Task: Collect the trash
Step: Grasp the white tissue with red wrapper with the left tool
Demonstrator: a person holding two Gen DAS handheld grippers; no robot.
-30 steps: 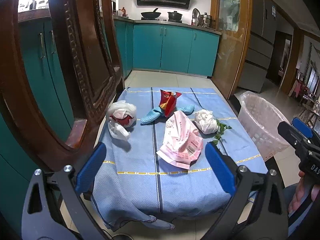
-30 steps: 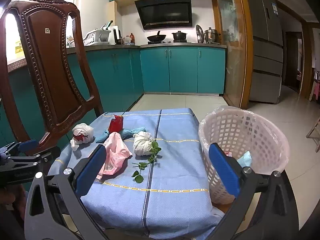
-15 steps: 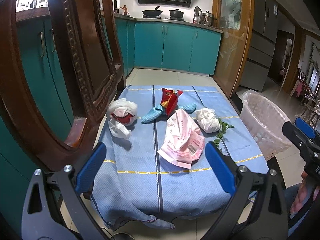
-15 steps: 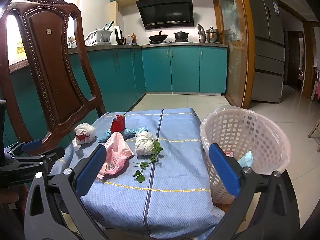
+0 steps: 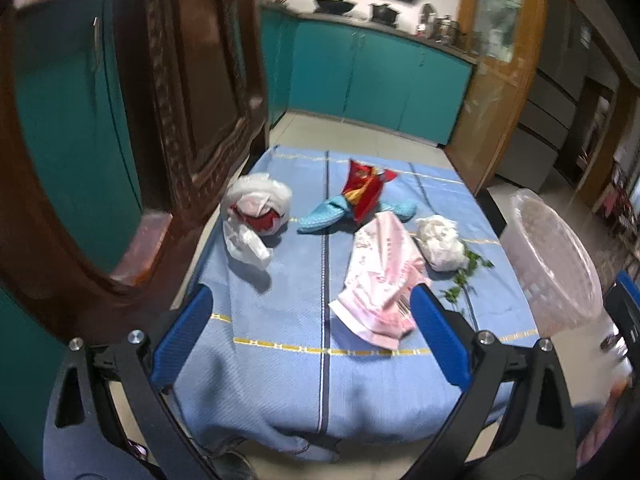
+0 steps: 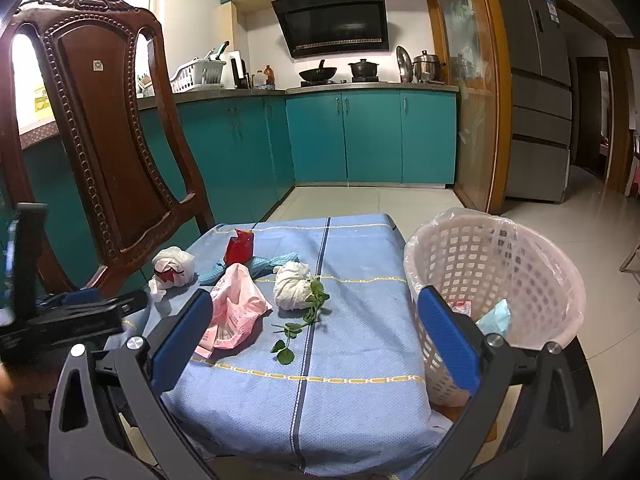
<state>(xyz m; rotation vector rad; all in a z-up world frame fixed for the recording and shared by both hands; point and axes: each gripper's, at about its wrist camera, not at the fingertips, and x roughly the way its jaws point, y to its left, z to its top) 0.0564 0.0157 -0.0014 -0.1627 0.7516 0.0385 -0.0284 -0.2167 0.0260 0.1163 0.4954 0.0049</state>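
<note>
Right wrist view: a few scraps are already seen inside the basket. The pink bag, white wad and other trash are left on the bench. Both grippers, left gripper and right gripper, are held apart, empty.

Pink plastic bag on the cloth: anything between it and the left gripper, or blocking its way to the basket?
Nothing visible blocks the left gripper: its jaws are open, and only bare tablecloth lies before the pink plastic bag. Toward the basket, the white knotted bag and leafy sprig lie between; lifting over clears them.
</note>
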